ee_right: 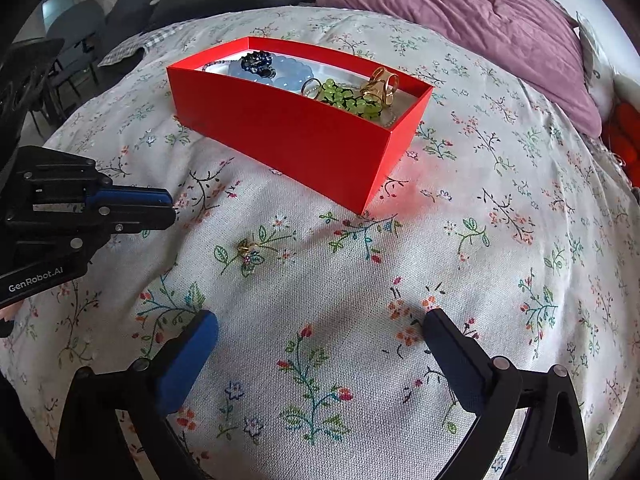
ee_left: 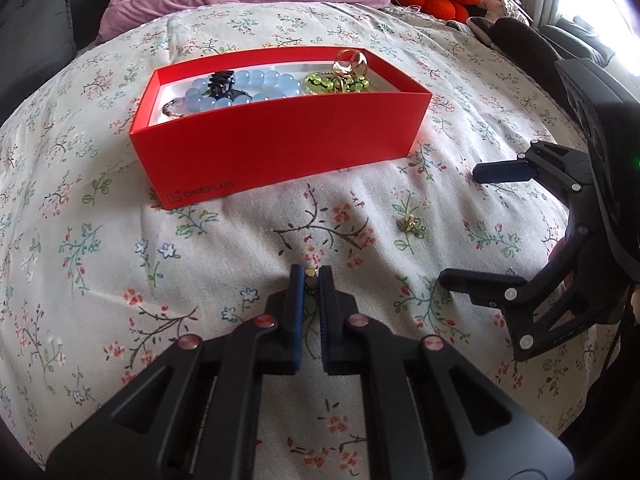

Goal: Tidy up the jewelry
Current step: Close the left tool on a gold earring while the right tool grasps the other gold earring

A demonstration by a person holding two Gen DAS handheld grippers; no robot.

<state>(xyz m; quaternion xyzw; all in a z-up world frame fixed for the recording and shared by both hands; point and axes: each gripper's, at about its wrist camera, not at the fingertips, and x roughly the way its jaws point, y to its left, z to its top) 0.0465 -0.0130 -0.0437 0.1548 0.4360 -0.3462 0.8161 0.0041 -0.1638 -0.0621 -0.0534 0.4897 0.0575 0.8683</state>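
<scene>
Glossy beads and gold rings are heaped in the rectangular red cardboard box (ee_left: 280, 136) on the floral woven bedspread (ee_left: 120, 260). A small gold-coloured trinket (ee_left: 311, 276) is pinched at the tips of the downward-tilted left gripper (ee_left: 310, 280); the right gripper (ee_right: 320, 330) is held wide and empty, a second small gold trinket (ee_right: 247, 249) lying beyond it

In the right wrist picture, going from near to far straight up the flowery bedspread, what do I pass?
right gripper, standing open → small gold trinket lying loose on the bedspread → red box holding beads and rings → purple quilt.
</scene>
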